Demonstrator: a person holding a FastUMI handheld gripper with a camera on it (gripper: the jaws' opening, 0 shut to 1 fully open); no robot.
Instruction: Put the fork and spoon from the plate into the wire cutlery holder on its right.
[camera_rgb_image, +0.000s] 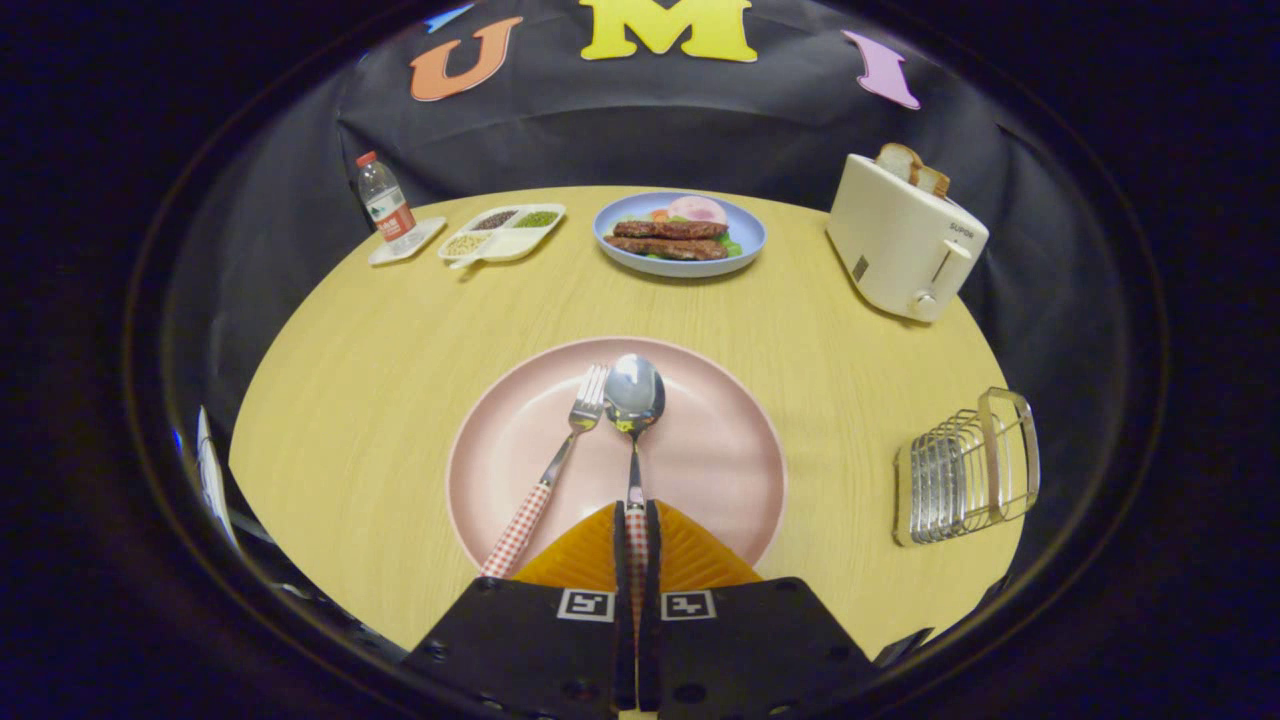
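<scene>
Counts: 1 fork (560, 462), 1 spoon (634, 412), 2 plates – pink one (720, 450) and blue one with food (680, 235). 1 wire cutlery holder (965, 468), 1 toaster (903, 240) with 2 bread slices (912, 166), 1 water bottle (384, 203), 1 divided tray (503, 232), 1 counter (380, 340). 1 gripper (636, 530), jaws closed onto the spoon handle.

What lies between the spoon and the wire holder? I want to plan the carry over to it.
Nothing visible. The gripper is shut on the spoon handle over the pink plate. Between the plate's right rim and the wire cutlery holder is bare table. The fork lies on the spoon's other side; the toaster stands far beyond.
</scene>
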